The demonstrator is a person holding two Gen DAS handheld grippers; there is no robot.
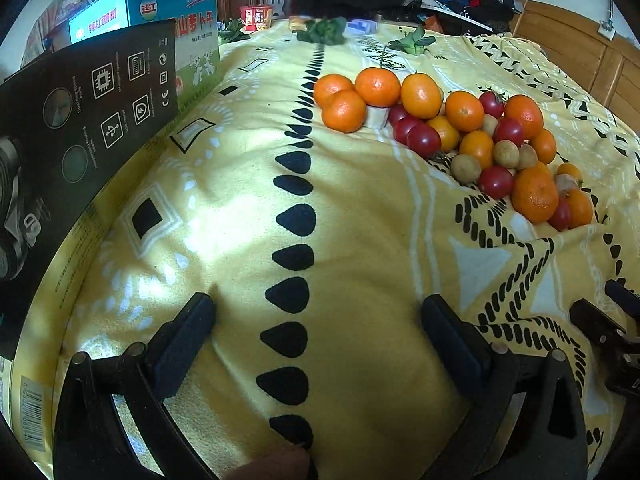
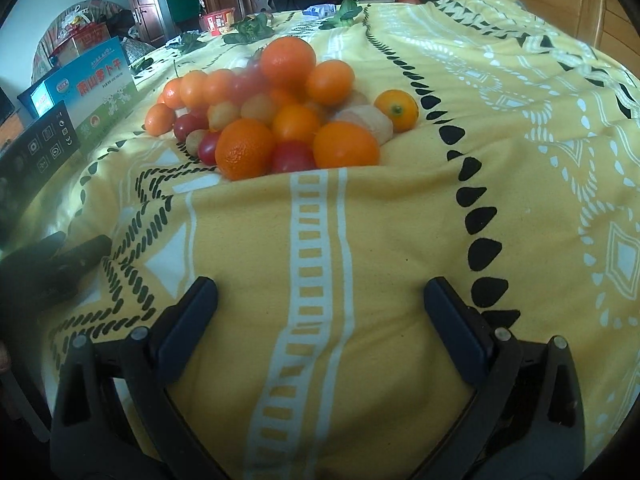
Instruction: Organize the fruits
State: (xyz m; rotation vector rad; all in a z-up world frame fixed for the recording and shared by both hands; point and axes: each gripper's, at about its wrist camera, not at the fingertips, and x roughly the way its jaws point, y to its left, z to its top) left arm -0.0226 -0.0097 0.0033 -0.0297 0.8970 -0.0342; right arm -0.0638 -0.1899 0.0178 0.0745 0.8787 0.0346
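Observation:
A heap of mixed fruit lies on a yellow patterned cloth [image 1: 360,220]: orange mandarins [image 1: 377,86], red cherry tomatoes [image 1: 423,140] and small tan longans [image 1: 465,168]. In the right wrist view the same heap shows with a big mandarin [image 2: 245,153] in front, a red tomato [image 2: 292,157] and a kumquat [image 2: 397,109] apart at the right. My left gripper [image 1: 318,312] is open and empty, well short of the heap, which lies ahead to the right. My right gripper [image 2: 320,300] is open and empty, short of the heap.
A black product box [image 1: 80,120] and a blue-green carton [image 1: 160,12] stand along the left. Green leafy vegetables [image 1: 324,30] and a red cup [image 1: 256,17] lie at the far end. A wooden headboard [image 1: 580,48] is at the right. The other gripper [image 1: 612,332] shows at the right edge.

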